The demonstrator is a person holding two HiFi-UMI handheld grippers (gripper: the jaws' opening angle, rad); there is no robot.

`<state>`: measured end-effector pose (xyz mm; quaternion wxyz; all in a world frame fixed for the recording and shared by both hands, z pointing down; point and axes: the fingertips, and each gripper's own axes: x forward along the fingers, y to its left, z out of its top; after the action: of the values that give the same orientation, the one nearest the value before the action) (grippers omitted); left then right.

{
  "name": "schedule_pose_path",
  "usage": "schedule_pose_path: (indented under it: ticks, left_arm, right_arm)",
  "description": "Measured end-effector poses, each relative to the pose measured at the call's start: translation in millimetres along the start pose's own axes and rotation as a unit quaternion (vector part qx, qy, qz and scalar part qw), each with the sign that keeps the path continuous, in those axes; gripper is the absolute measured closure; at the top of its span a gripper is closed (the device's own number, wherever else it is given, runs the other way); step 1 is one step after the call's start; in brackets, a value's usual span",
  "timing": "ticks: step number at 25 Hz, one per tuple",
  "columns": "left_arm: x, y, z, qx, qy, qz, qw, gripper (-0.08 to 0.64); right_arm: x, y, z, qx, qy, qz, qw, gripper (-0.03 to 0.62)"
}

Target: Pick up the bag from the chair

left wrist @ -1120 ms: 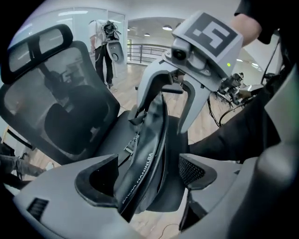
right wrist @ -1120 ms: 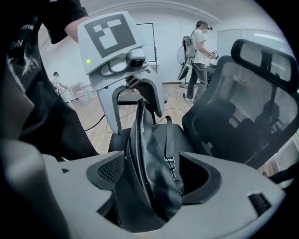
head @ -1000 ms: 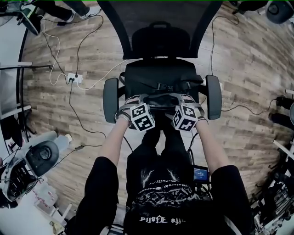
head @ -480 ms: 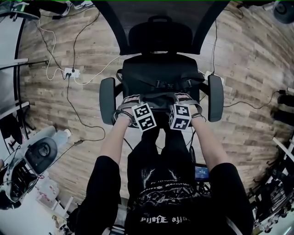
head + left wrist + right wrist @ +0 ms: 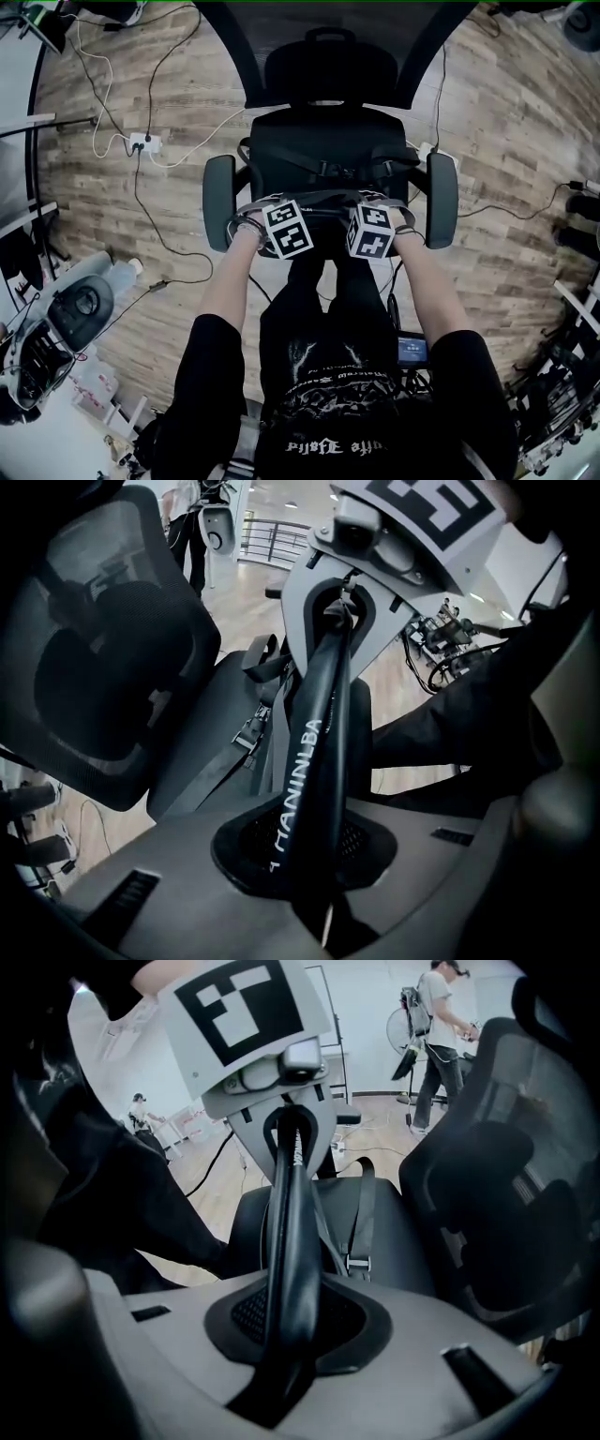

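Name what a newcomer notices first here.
The left tool and right tool, side by side at the seat's front edge, have just closed their jaws on one black strap stretched between them. Beyond them, the black bag lies on the seat of the office chair, mid-frame.

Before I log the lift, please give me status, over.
Jaws just closed: left tool and right tool both shut on strap. On chair, bag not yet lifted. Nothing in the way.

Black bag [image 5: 323, 150] flat on chair [image 5: 219, 202] seat, front strap [image 5: 323, 196] taut.
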<state>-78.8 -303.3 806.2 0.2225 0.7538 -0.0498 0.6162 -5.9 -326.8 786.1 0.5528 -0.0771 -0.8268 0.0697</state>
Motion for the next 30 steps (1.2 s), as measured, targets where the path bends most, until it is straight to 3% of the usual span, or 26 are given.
schedule_pose_path:
  ticks: [7,15,30]
  left_arm:
    - [-7,-16,-1,-0.007,-0.005,-0.032,0.9995,0.522]
    - [-29,-35,-2,-0.018,-0.011,-0.022,0.9995,0.528]
    - [-89,-66,4,0.033,-0.036,0.006,0.9988,0.529]
  right_arm:
    - [-6,13,2,-0.001,0.005,-0.002,1.000,0.528]
    - [-29,31,12,0.014,0.004,-0.016,1.000,0.537]
    - [-91,61,36,-0.018,0.012,-0.038,0.999,0.549]
